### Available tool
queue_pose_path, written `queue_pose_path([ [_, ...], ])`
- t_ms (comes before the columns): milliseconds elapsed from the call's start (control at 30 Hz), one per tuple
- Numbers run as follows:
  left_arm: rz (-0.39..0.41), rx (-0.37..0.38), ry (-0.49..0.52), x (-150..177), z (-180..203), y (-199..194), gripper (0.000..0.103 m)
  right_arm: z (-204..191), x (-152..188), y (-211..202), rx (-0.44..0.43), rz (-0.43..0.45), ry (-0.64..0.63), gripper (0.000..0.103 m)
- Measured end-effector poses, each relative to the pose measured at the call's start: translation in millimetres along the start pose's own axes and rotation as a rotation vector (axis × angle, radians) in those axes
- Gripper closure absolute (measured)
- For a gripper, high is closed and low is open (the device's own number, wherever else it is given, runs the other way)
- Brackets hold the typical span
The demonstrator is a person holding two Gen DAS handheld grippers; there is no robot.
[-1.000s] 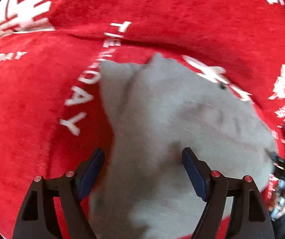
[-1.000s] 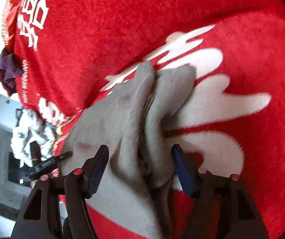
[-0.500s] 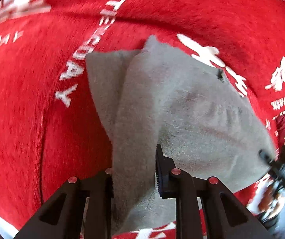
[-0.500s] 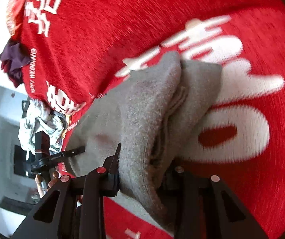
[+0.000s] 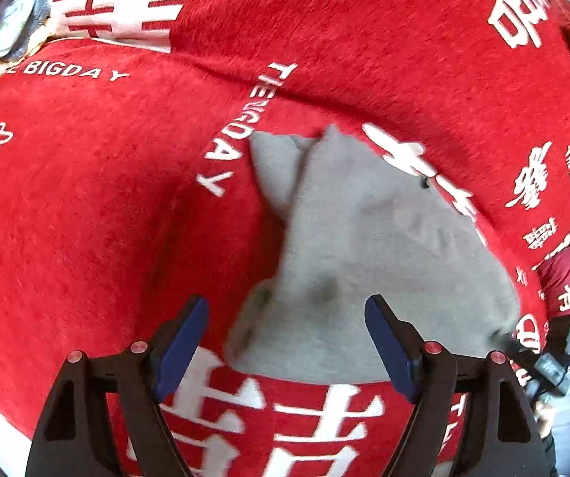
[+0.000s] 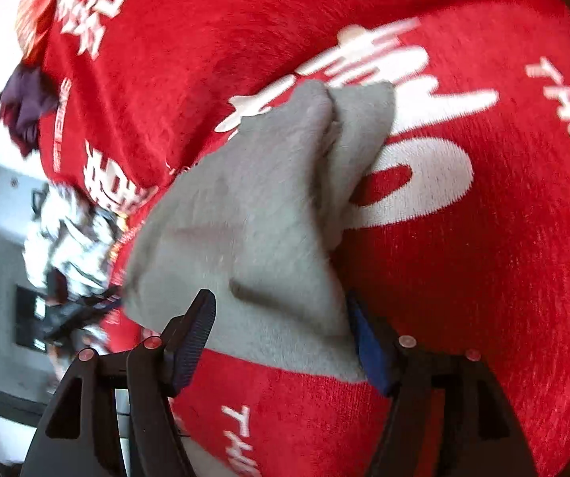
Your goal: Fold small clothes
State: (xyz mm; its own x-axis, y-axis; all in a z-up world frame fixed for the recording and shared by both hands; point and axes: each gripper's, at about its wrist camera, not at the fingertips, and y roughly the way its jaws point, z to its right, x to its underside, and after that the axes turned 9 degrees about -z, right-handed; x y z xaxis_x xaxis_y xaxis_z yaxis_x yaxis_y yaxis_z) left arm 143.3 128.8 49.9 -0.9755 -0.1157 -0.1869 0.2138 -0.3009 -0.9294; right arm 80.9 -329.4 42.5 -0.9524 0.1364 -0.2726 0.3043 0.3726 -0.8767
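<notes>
Lying folded on red plush blanket w/ white lettering [image 5: 106,198]: small grey fleece garment [image 5: 364,246], edges doubled over at far end. Left gripper [image 5: 286,342] just reopened, jaws wide, cloth below, not pinched. Right gripper [image 6: 281,338] likewise just reopened, straddling garment's near corner, pads apart.

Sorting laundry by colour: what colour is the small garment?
Plain grey garment, clearest in the left wrist view.

The left gripper [image 5: 286,342] has black triangular arms with cut-out windows, small red rivets and dark blue ribbed pads. The right gripper [image 6: 281,336] is built the same, black with blue pads.
</notes>
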Motion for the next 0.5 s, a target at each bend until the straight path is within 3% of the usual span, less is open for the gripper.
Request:
queue_pose_path([
  [67,-0.075,-0.237,0.035,5.8,13.5,33.3,0.022,-9.0,4.1,12.0,0.169,-0.031,-0.065,0.051],
  [100,-0.142,-0.317,0.032,9.9,12.4,54.6,0.02,-14.4,6.1,11.2,0.209,-0.02,-0.093,0.051],
  [167,-0.088,-0.261,-0.026,13.2,4.9,44.0,0.021,-17.5,6.6,7.1,0.251,-0.066,-0.074,0.052],
  [200,-0.105,-0.25,-0.049,12.5,1.3,39.6,0.022,-17.0,7.2,0.5,0.267,-0.074,-0.07,0.051],
  [300,-0.04,-0.21,-0.044,7.5,3.8,20.1,0.023,-20.1,4.2,-30.2,0.255,0.001,-0.086,0.049],
  [400,0.013,-0.173,-0.018,-10.5,17.5,8.0,0.023,-12.7,-27.4,-52.8,0.23,0.088,-0.065,0.04],
  [500,0.04,-0.14,0.026,-41.8,45.7,11.1,0.023,10.4,-75.5,-36.8,0.193,0.051,0.01,0.037],
])
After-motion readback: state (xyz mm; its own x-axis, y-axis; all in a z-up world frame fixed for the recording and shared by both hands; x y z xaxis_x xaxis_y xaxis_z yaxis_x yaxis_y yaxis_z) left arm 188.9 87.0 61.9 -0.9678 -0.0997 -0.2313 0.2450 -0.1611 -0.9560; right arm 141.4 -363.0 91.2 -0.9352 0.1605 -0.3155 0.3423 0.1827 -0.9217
